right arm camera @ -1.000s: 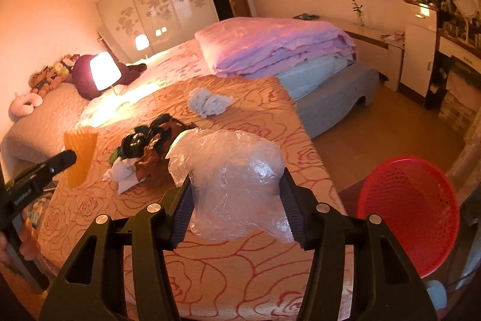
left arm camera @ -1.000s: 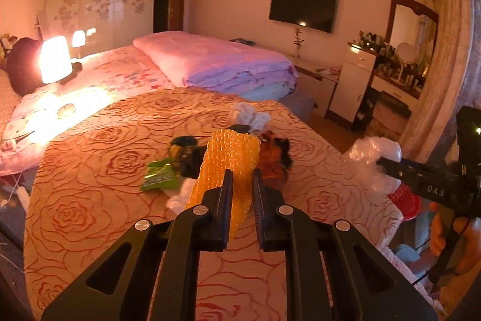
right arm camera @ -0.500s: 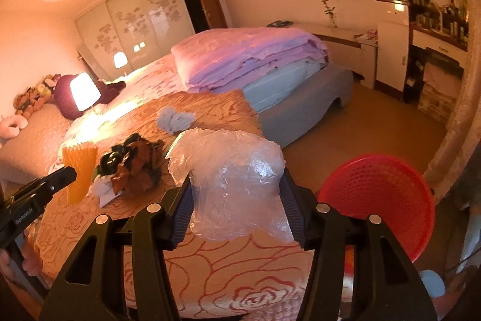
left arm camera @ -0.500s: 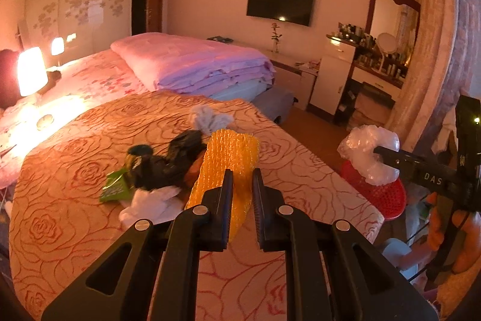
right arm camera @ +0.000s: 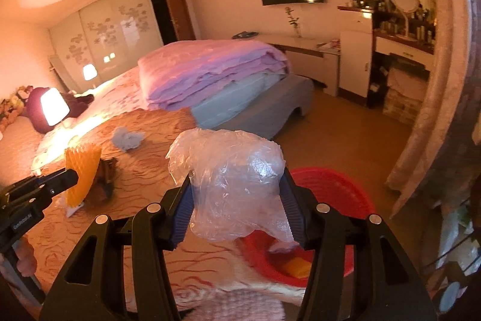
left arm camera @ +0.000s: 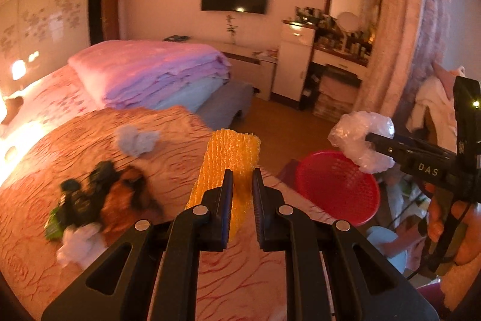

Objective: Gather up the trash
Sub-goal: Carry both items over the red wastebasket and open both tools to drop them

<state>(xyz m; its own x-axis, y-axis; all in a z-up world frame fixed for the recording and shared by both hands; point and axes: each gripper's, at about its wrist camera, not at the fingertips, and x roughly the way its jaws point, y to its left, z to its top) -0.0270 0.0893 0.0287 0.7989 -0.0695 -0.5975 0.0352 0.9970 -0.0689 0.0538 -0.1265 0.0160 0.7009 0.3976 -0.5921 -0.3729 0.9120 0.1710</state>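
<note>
My left gripper (left arm camera: 240, 179) is shut on an orange foam net sleeve (left arm camera: 231, 152), held above the orange rose-patterned bedspread (left arm camera: 168, 140). My right gripper (right arm camera: 236, 188) is shut on a crumpled clear plastic bag (right arm camera: 234, 182), held over the bed's edge next to the red mesh basket (right arm camera: 333, 191). The basket also shows in the left wrist view (left arm camera: 336, 185), with the right gripper and the bag (left arm camera: 360, 140) above its far rim. A pile of dark and orange wrappers (left arm camera: 102, 194), white tissue (left arm camera: 78, 239) and a grey wad (left arm camera: 136, 137) lie on the bedspread.
The basket holds a yellow scrap (right arm camera: 297, 266). A folded pink quilt (right arm camera: 210, 65) lies on the bed beyond. A lit lamp (right arm camera: 54, 107) stands at the left. A dresser and white cabinet (right arm camera: 354, 62) line the far wall across bare floor (right arm camera: 345, 125).
Both grippers have swung right, away from the trash pile and toward the red basket, each still holding its item. The basket now sits close under the right gripper.
</note>
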